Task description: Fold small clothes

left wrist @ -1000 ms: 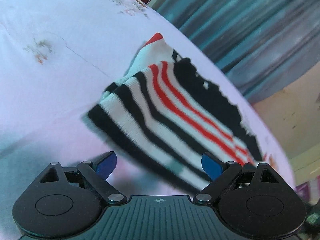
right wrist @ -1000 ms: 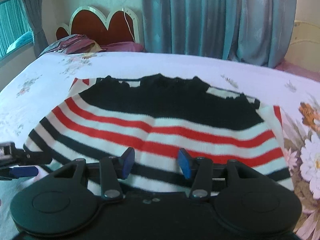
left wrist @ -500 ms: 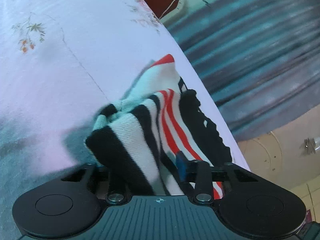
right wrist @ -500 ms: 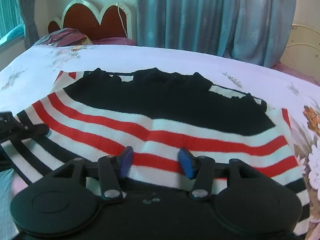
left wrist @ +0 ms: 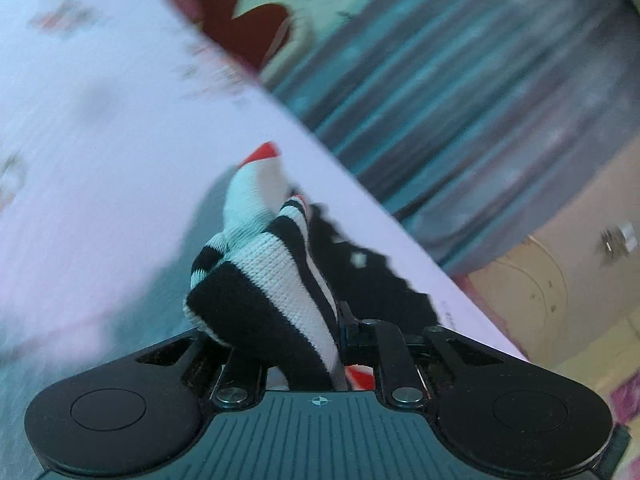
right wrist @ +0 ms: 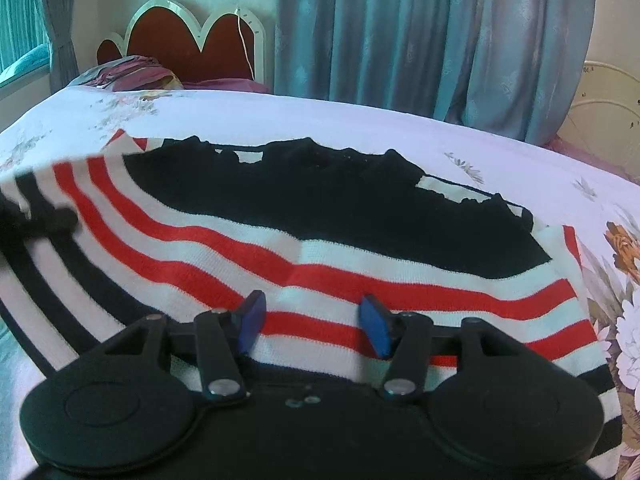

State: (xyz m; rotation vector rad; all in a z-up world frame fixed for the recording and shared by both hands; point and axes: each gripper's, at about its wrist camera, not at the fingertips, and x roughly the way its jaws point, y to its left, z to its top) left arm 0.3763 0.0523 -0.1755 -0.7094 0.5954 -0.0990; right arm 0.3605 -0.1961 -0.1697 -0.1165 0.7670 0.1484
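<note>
Left gripper (left wrist: 316,344) fingers closing, pinching striped sweater (right wrist: 320,248) corner (bunched); right gripper (right wrist: 312,322) fingers opening above sweater.

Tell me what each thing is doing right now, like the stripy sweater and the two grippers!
Striped sweater: spread on the bed, one corner bunched and lifted.
Left gripper: closing on the sweater's bunched corner, knit pinched between its jaws.
Right gripper: open and opening wider, poised over the sweater's near edge, holding nothing.
Bedsheet: laid flat under the sweater.
Curtains: drawn closed.
</note>
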